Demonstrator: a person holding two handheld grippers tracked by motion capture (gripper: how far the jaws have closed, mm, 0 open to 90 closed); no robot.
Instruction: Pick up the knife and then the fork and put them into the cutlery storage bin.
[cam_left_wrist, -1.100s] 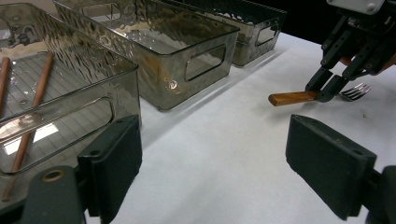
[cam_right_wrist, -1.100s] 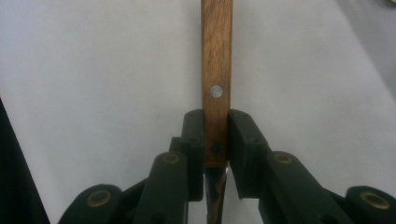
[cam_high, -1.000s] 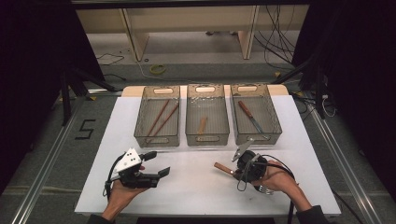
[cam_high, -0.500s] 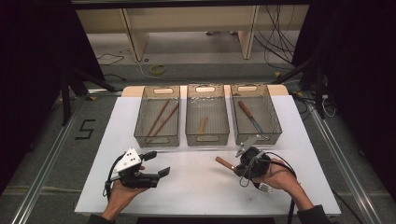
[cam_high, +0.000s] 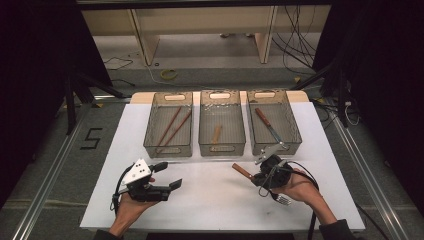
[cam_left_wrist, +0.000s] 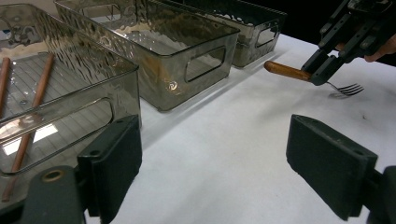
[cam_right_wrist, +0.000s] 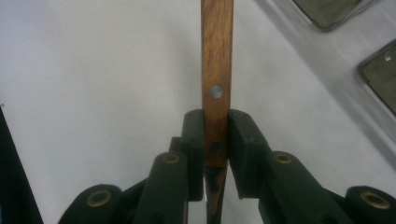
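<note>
Right tongs (cam_right_wrist: 216, 154) were clamped on the wooden-handled fork (cam_high: 260, 182), near right over the worktop (cam_high: 210, 200). Looked light, stiff, handle grippy. Left tongs (cam_left_wrist: 215, 172) gaped empty.

Left gripper (cam_high: 167, 176): black body, with a white three-cornered plate on top bearing small dark dots; a black cable loops from its rear. Its jaws are flat, matte-black rectangular blocks, with a brass-coloured eyelet set in the arm of one. Right gripper (cam_high: 256, 176): black, linked frame, a grey plate on top, black cables looping behind. Brass-ringed pivots mark its jaw arms. Dark sleeve cuffs at both wrists.
</note>
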